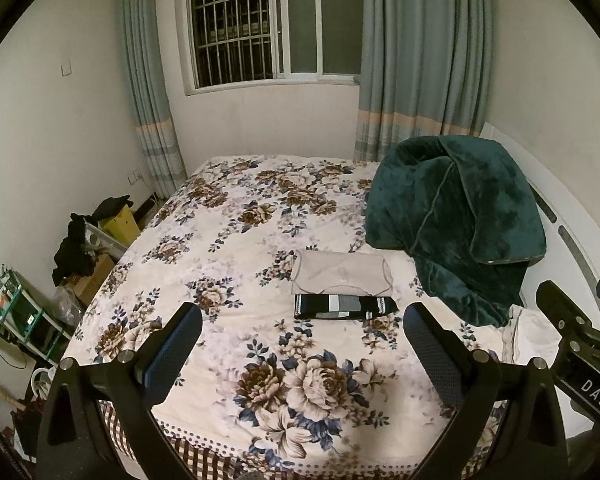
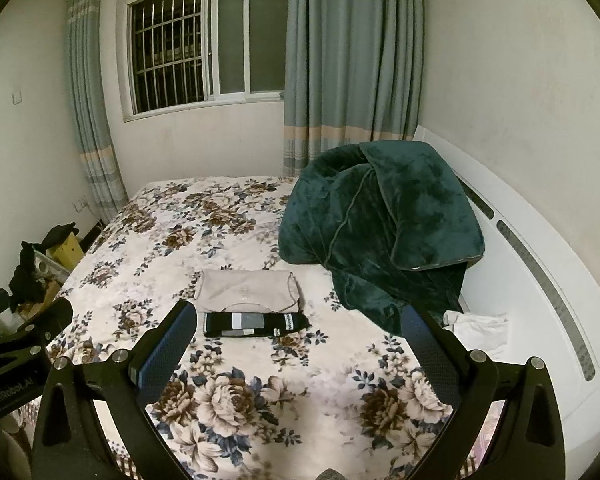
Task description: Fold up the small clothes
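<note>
A folded beige garment [image 1: 342, 276] [image 2: 247, 291] lies flat on the floral bedspread [image 1: 228, 240] [image 2: 172, 248] in the middle of the bed. A folded black, grey and white striped garment [image 1: 345, 307] [image 2: 256, 324] lies right in front of it, touching its near edge. My left gripper [image 1: 302, 326] is open and empty, held above the near part of the bed, short of both garments. My right gripper [image 2: 300, 324] is open and empty at about the same distance. Each gripper shows at the edge of the other's view.
A dark green plush blanket [image 1: 456, 220] [image 2: 384, 224] is heaped at the right against the white headboard [image 2: 540, 264]. A white cloth [image 2: 478, 328] lies by it. Boxes, dark clothes and a shelf [image 1: 28, 320] stand on the floor left of the bed. A curtained window is behind.
</note>
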Demonstrator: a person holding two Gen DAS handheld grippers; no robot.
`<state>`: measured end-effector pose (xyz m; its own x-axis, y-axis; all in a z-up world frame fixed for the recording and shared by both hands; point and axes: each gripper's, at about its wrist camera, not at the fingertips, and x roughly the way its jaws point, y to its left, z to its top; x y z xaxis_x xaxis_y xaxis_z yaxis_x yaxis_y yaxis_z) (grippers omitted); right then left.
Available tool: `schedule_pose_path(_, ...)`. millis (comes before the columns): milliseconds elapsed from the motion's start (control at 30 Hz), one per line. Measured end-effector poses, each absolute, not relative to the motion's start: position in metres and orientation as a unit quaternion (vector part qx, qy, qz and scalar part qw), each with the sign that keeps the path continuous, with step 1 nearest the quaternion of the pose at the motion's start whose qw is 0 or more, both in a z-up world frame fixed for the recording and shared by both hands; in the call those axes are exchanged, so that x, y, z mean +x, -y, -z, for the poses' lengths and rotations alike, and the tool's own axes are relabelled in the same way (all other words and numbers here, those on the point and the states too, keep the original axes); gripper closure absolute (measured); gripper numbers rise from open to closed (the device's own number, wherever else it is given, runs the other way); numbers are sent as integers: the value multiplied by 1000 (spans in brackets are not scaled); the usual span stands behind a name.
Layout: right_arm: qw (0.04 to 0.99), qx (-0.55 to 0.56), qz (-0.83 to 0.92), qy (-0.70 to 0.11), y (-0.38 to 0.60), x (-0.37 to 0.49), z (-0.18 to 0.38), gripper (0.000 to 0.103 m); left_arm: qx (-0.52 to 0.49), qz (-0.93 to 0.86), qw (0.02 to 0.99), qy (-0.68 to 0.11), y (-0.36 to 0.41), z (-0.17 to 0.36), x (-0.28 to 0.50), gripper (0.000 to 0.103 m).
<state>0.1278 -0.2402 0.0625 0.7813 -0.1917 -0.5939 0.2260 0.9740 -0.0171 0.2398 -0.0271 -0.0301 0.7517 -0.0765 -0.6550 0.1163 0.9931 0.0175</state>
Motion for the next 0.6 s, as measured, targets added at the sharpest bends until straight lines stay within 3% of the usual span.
schedule_pose_path(600, 945, 31, 105, -307, 230, 137, -71, 0, 34, 48, 939, -338, 25, 14, 244, 0)
